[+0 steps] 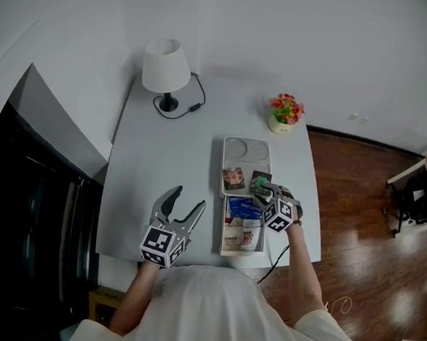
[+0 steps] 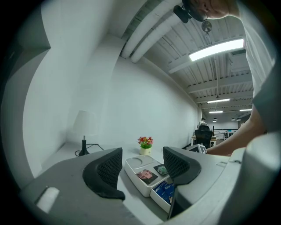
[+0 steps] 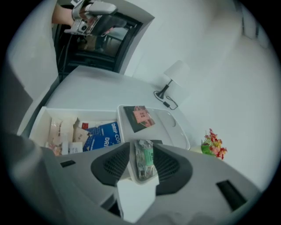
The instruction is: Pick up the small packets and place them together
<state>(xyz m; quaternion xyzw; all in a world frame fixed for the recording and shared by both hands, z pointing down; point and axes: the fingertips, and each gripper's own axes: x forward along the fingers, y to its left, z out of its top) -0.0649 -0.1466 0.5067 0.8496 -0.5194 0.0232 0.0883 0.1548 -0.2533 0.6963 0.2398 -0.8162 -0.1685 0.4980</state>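
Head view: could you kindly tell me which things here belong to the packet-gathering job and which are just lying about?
Part of the job:
green packet
pink-labelled packet
white tray
box of packets

Just lying about:
lamp
flowerpot

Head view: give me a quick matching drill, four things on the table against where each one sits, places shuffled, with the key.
Things:
1. lamp
2. flower pot
3. green packet
4. blue packets

Places:
A. in the white box at the near edge of the table
B. between the jaws of the right gripper, at the near end of the tray
C. back left corner of the table
D. just beyond the tray's far right corner

Pairs: 1-C; 2-D; 3-B; 4-A
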